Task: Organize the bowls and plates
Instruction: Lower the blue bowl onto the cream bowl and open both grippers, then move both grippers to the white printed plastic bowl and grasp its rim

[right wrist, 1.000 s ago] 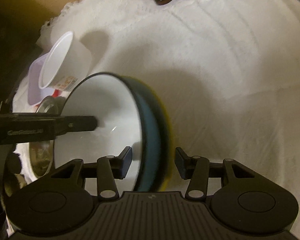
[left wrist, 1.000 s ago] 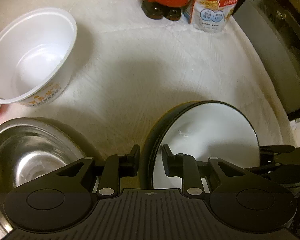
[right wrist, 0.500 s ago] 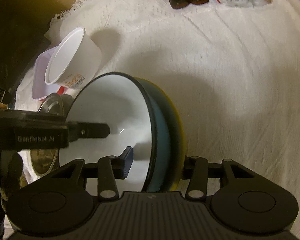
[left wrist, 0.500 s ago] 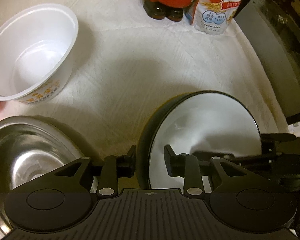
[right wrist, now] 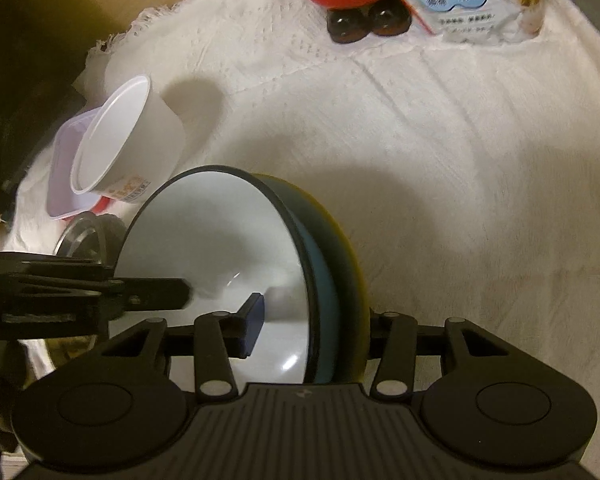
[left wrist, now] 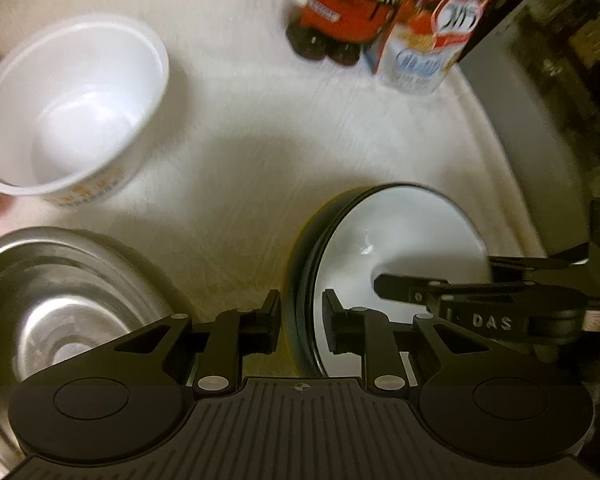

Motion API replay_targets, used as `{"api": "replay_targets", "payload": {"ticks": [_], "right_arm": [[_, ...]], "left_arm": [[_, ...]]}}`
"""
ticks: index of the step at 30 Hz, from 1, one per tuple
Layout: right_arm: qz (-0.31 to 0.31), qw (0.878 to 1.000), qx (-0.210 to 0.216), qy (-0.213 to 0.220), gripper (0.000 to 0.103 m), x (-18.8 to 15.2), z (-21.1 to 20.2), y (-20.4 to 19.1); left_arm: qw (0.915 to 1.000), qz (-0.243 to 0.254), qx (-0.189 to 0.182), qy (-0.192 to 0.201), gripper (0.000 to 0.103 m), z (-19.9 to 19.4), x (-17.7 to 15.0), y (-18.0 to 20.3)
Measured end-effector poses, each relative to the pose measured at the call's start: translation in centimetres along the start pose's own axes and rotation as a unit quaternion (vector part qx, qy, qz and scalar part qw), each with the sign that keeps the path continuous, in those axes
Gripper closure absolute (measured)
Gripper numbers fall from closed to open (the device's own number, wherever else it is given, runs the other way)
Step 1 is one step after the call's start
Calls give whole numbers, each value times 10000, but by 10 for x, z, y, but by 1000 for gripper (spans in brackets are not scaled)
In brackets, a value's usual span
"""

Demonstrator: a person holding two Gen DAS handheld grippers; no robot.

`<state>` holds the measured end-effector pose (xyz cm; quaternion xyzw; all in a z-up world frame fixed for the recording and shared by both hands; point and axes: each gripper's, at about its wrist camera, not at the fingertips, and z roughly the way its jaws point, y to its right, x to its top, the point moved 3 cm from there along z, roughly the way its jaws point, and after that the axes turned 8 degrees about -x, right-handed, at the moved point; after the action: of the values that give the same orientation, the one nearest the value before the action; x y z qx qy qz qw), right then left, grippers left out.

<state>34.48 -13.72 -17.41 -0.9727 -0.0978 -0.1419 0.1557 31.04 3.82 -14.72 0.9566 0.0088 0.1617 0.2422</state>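
- You are holding the enamel bowl (right wrist: 220, 264) tipped almost on edge, white inside facing 9 o'clock in the right wrist view, off the cloth-covered tabletop (right wrist: 460, 200).
- Your right gripper (right wrist: 314, 322) is straddling the rim; its jaws are bearing on the wall, one pad inside, the other hidden behind the blue-and-yellow outside. I judge this a clamp on the bowl.
- Your left gripper (left wrist: 300, 314) is meeting the same rim at the opposite side. Its jaws have just been closing, with the dark rim between them; a gap is showing at the inner pad, so they are not yet pressing.
- Risk: enamel is slick and the bowl is hanging by its edge. If you are loosening the right jaws before the left ones bite, the bowl is likely swinging down and dropping.
- Risk: two grips on one rim. Any twist between your hands is levering the bowl out of the weaker hold.
- Risk: the steel bowl (left wrist: 60, 320) is sitting at 8 o'clock in the left wrist view, near the left jaws. A drift that way is ending in a knock.
- The white plastic cup (left wrist: 72, 112) at 10 o'clock is light and would tip easily from a bump.
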Motion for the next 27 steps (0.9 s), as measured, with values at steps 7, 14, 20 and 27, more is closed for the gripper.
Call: {"api": "replay_targets", "payload": {"ticks": [7, 14, 20, 27], "right_arm": [[-152, 9962, -474, 716, 56, 13, -42, -3], [-484, 9801, -874, 1713, 46, 48, -85, -43], [-359, 9812, -682, 1770, 45, 89, -76, -92], [-414, 9896, -409, 1313, 45, 112, -32, -143]], "left_arm": [[9976, 52, -166, 670, 79, -63, 6, -6], [9824, -656, 164, 1742, 79, -126, 34, -67], [9617, -1396, 731, 2243, 79, -161, 51, -138], [9675, -1443, 731, 1943, 79, -146, 69, -185]]}}
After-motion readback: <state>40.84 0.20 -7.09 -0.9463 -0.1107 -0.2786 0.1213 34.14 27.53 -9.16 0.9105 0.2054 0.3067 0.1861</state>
